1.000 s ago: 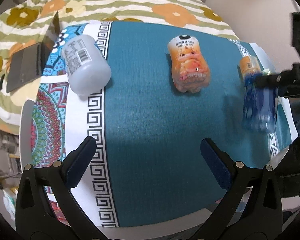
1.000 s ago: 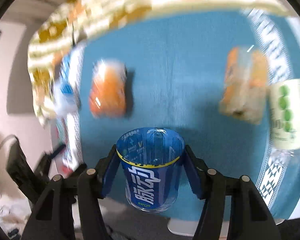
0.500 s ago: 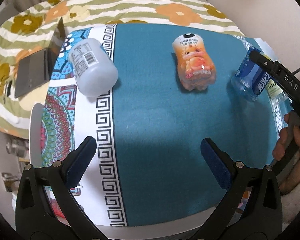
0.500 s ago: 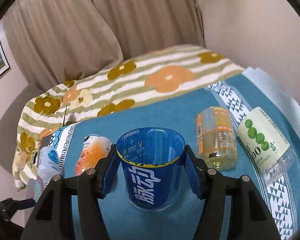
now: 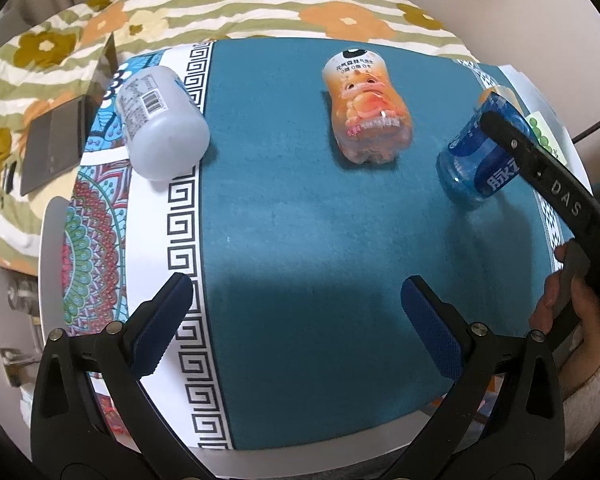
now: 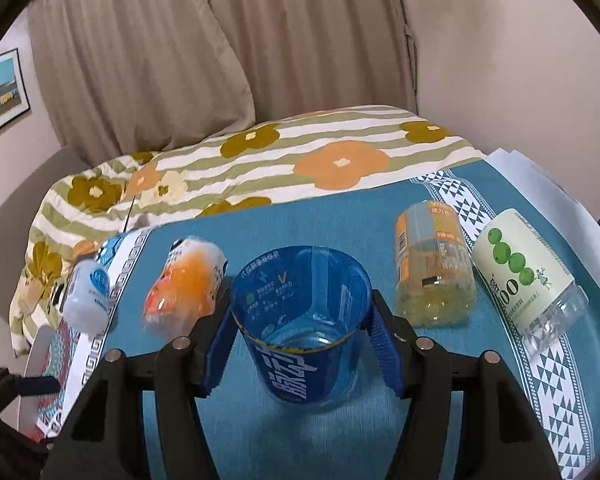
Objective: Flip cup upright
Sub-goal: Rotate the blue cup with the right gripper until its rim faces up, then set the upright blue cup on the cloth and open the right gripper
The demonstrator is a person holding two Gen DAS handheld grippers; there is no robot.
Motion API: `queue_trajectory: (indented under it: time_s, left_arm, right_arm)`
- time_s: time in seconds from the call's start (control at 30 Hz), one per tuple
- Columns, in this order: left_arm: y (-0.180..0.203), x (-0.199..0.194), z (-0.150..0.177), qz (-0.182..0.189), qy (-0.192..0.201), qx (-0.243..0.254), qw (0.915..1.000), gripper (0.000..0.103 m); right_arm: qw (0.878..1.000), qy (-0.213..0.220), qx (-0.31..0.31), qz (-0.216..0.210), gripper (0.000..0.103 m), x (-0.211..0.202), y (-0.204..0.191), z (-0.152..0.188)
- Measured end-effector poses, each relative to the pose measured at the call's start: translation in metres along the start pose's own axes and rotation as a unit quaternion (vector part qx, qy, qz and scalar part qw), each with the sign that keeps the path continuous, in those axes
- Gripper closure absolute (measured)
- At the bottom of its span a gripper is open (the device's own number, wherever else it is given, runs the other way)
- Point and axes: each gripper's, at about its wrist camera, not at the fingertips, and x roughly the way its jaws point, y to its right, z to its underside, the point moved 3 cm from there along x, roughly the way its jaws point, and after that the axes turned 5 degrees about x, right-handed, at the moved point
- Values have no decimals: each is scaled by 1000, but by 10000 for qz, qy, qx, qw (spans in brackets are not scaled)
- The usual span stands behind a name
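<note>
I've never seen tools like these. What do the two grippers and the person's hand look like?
Both the left gripper and right gripper are black frames with silver rivets and ribbed blue pads. One arm bears white letters "DAS". The hand is bare, with a cream sleeve.

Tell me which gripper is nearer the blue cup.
Right. The right gripper has its fingers on both sides of the blue cup; the left gripper hangs open over bare cloth, well away from it.

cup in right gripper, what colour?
Translucent blue cup with white lettering and a yellow band; clearest in the right wrist view.
</note>
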Motion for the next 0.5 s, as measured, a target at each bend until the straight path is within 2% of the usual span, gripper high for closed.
queue_trajectory:
  time_s: [0.3,0.5]
  left_arm:
    - [8,0,1,49,13,-50,10000,0]
    - [7,2,4,66,-1,-140,9999,0]
  right_arm:
    - [9985,-321,-435,129,45,-4,-2,11]
    - [9977,-562,-360,71,45,4,4,18]
